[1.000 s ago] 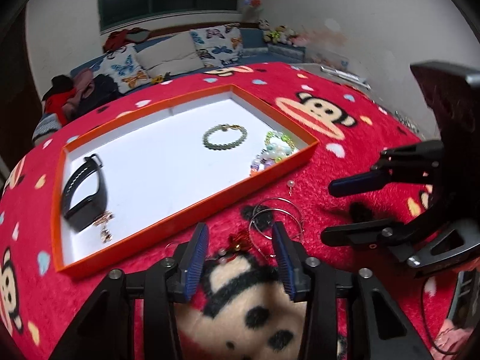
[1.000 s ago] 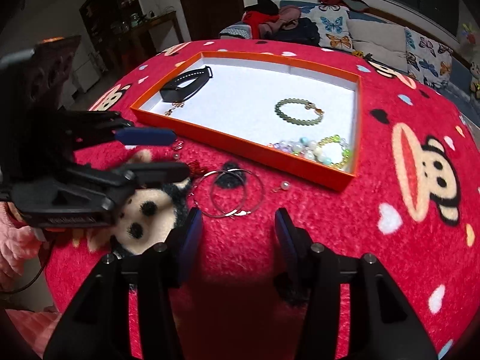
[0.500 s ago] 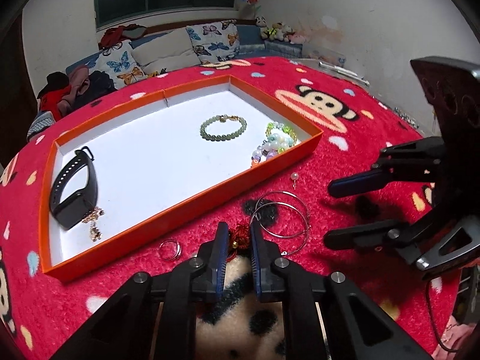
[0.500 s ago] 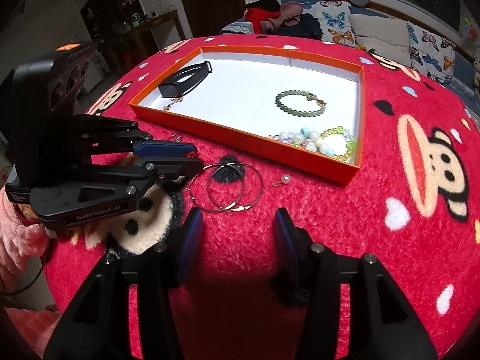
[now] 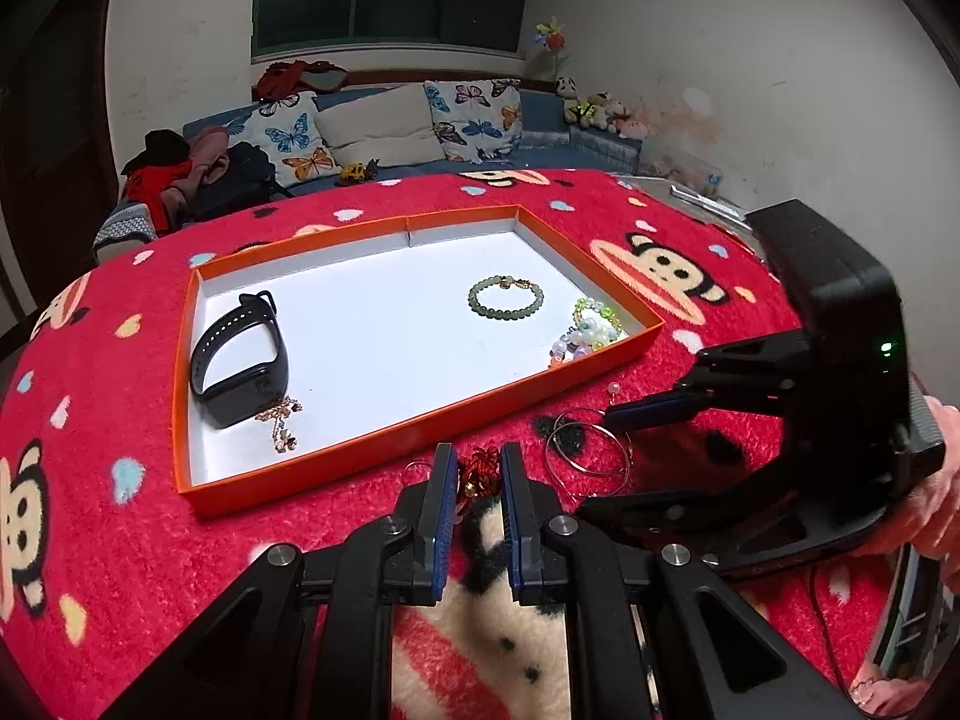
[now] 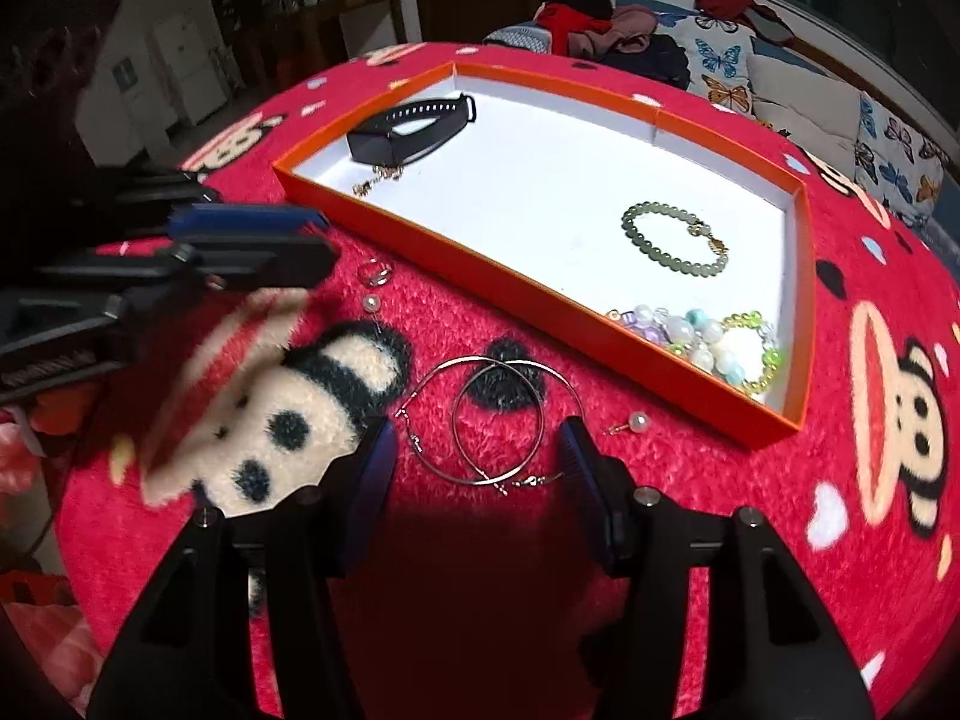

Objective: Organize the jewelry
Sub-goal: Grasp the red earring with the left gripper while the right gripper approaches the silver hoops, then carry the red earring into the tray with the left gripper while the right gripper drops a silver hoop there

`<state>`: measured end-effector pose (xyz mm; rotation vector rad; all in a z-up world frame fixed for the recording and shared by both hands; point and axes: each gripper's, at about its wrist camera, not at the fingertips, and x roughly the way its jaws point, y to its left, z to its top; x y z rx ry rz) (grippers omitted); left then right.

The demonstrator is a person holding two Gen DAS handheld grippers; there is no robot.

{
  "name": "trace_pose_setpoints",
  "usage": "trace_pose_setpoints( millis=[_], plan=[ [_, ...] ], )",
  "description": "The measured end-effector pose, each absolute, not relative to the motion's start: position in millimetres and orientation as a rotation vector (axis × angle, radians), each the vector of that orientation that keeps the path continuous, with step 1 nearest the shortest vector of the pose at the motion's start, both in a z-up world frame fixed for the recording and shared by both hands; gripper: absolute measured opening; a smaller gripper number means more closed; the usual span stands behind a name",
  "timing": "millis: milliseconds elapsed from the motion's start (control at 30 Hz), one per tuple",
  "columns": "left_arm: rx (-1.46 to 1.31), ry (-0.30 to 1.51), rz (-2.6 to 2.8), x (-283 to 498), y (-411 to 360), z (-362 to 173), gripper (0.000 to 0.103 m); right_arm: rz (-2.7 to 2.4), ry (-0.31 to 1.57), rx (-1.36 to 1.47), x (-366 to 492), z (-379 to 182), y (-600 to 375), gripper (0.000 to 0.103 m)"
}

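Note:
My left gripper (image 5: 477,468) is shut on a small red knot ornament (image 5: 480,471), just above the blanket in front of the orange tray (image 5: 420,432). In the right wrist view the left gripper (image 6: 318,240) is blurred and the ornament is hidden. My right gripper (image 6: 477,429) hangs over two silver hoop earrings (image 6: 486,420). Its jaws are opening, the hoops lie between the fingers, and the pads do not touch them. The tray (image 6: 540,300) holds a black band (image 6: 408,129), a gold chain (image 6: 375,180), a green bracelet (image 6: 672,240) and pastel bead bracelets (image 6: 702,336).
Loose on the red monkey-print blanket (image 6: 840,480) lie a pearl stud (image 6: 636,420), a silver ring (image 6: 375,271) and a pearl drop (image 6: 372,303). A sofa with butterfly cushions (image 5: 384,126) stands behind. A pink sleeve (image 5: 936,480) is at the right edge.
The left gripper shut on the red ornament and rose a little with it. The right gripper came down closer over the hoops and its jaws widened.

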<state>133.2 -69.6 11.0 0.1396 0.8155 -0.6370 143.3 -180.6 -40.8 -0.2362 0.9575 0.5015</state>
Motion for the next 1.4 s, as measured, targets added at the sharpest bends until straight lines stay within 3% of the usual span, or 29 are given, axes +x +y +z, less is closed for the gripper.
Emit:
trace_pose_setpoints(
  millis=[267,733,1033,1400],
  plan=[
    [0.131,0.816,-0.627,131,-66,9,0.015,0.552,0.964,-0.267,144,-39,-178,0.049],
    [0.129,0.795,-0.61,137,-62,22,0.015,0.528,0.892,-0.225,127,-15,-191,0.049],
    [0.146,0.749,-0.586,179,-73,44,0.015,0.416,0.825,-0.132,162,5,-219,0.049],
    [0.162,0.867,-0.569,237,-94,1,0.015,0.349,0.864,-0.08,211,-14,-229,0.049]
  ],
)
